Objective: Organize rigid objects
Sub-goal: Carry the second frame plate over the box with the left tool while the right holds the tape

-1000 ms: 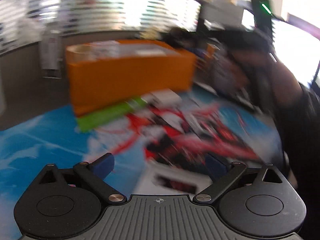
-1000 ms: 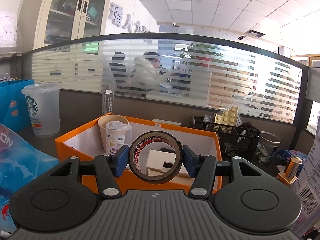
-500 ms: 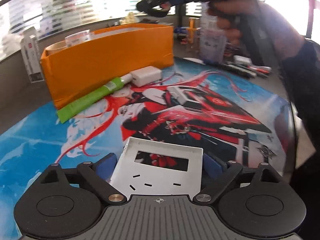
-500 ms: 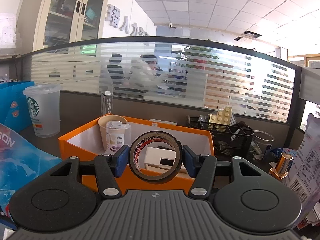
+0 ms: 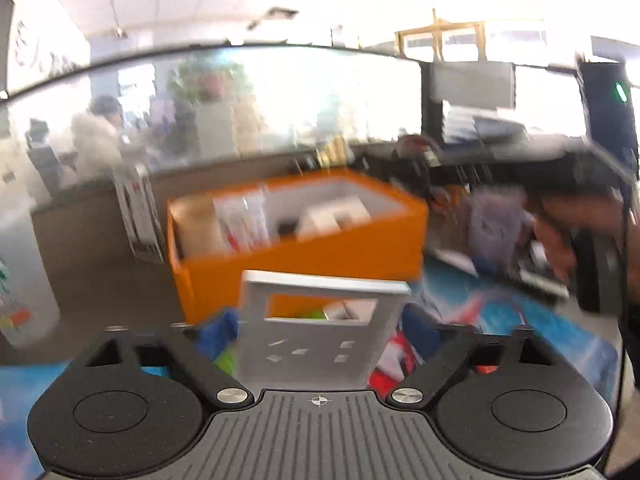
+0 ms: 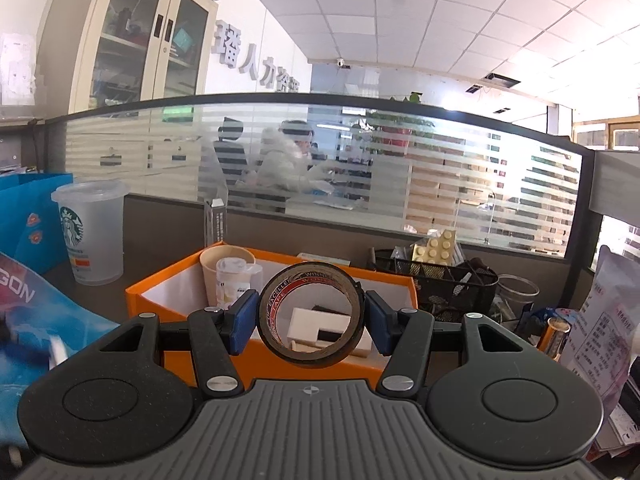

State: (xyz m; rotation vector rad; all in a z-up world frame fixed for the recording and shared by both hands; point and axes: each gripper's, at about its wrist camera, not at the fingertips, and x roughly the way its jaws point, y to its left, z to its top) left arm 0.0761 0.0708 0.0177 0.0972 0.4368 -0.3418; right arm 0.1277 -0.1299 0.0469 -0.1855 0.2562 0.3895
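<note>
My left gripper (image 5: 320,332) has a light grey flat panel (image 5: 316,364) with a rectangular window between its blue pads (image 5: 218,330). Its jaws are closing on the panel, which hangs clear of the mat, upright and in front of the orange box (image 5: 304,256). The left wrist view is blurred. My right gripper (image 6: 311,320) is shut on a brown tape roll (image 6: 276,312), held upright just before the orange box (image 6: 160,300). Inside that box stand a paper cup (image 6: 212,268) and a small bottle (image 6: 232,284), beside a white box (image 6: 316,324).
A frosted Starbucks cup (image 6: 90,232) stands left of the box, with a blue bag (image 6: 28,216) behind it. A black mesh basket (image 6: 436,284) and papers (image 6: 600,332) sit to the right. A glass partition (image 6: 360,172) closes the desk's far side. The printed mat (image 5: 560,340) lies below.
The left gripper's jaws closed on the grey panel and lifted it off the mat, and the view swung up toward the orange box. The right gripper still holds the tape roll.
</note>
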